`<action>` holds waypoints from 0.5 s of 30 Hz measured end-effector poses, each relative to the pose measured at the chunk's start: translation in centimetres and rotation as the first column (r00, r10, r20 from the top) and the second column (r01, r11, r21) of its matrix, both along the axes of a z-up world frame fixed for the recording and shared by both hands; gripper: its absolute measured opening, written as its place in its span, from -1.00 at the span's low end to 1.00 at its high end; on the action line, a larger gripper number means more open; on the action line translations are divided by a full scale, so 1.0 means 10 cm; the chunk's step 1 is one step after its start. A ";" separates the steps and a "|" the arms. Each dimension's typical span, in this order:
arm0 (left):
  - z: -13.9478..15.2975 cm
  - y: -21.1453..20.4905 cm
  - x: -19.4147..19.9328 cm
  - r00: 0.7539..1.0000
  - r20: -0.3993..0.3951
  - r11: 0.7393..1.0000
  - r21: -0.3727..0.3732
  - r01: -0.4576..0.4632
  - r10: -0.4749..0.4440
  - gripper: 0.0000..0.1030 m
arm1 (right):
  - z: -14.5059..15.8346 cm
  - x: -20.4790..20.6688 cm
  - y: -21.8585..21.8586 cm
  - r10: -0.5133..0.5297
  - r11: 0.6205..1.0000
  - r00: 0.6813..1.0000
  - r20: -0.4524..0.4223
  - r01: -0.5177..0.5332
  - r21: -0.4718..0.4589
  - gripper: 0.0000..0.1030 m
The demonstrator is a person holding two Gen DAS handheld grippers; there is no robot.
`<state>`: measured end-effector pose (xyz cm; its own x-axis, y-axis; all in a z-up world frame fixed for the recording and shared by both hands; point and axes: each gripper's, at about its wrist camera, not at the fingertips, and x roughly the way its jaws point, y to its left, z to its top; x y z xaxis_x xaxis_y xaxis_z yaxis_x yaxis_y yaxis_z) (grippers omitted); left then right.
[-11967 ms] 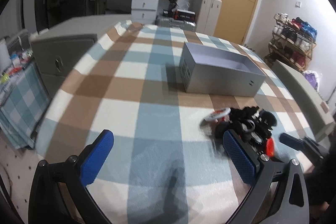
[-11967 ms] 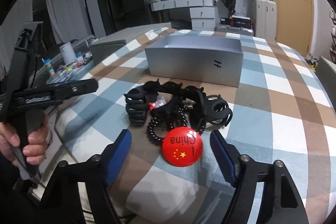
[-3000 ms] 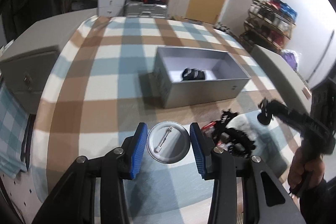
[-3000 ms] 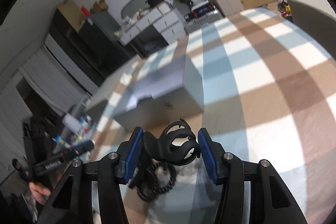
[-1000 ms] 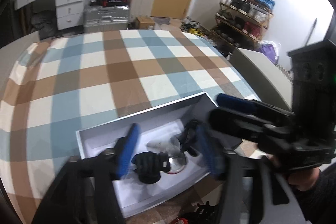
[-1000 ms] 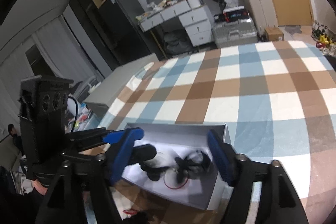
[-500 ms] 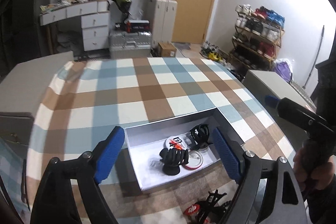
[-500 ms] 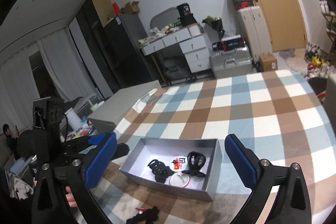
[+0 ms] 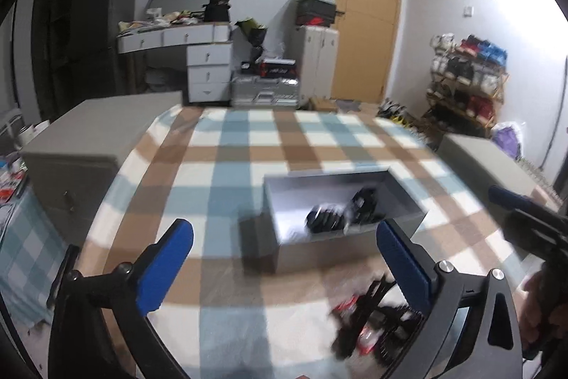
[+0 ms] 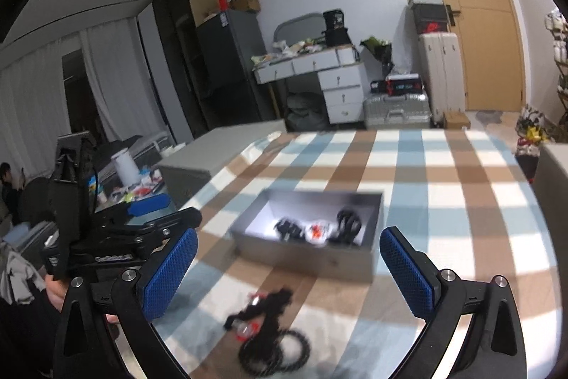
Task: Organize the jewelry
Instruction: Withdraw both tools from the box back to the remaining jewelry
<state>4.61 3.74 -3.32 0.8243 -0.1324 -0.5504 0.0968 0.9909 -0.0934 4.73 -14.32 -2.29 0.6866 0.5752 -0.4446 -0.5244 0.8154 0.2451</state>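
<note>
Ahead of your left gripper, between its wide-spread, empty jaws, sits the grey box on the checked tablecloth, with black hair claws lying inside it. Just below your right gripper, whose jaws also stand wide apart holding nothing, a blurred pile of black coil hair ties and clips lies on the cloth, nearer to you than the box. Inside that box, a red-and-white badge rests between two black claws.

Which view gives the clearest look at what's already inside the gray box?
The right wrist view: it looks down into the gray box and separates two black hair clips from a red and white badge. The left wrist view sees the box lower and blurrier, its contents merging into dark shapes.
</note>
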 end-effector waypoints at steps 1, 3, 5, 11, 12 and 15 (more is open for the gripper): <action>-0.06 0.02 -0.02 1.000 -0.016 1.000 0.001 -0.006 0.006 0.96 | -0.04 -0.03 0.01 0.001 1.000 1.000 -0.006 -0.001 -0.003 1.00; -0.15 0.06 -0.07 0.999 -0.048 1.000 -0.002 -0.015 0.015 0.96 | -0.14 -0.12 0.03 0.014 1.000 1.000 -0.014 -0.014 -0.007 1.00; -0.22 0.11 -0.13 0.997 -0.073 0.999 -0.004 -0.038 0.038 0.96 | -0.25 -0.18 0.07 0.014 0.999 0.999 -0.029 -0.015 -0.033 1.00; -0.34 0.21 -0.32 0.991 -0.114 0.997 -0.019 -0.071 0.069 0.96 | -0.48 -0.31 0.10 0.011 0.998 0.997 -0.082 -0.016 -0.063 1.00; -0.36 0.21 -0.34 0.990 -0.123 0.997 -0.020 -0.074 0.071 0.96 | -0.51 -0.32 0.11 0.009 0.997 0.996 -0.091 -0.015 -0.070 1.00; -0.42 0.23 -0.41 0.987 -0.148 0.997 -0.029 -0.071 0.066 0.96 | -0.58 -0.35 0.17 0.023 0.996 0.994 -0.109 -0.033 -0.085 0.90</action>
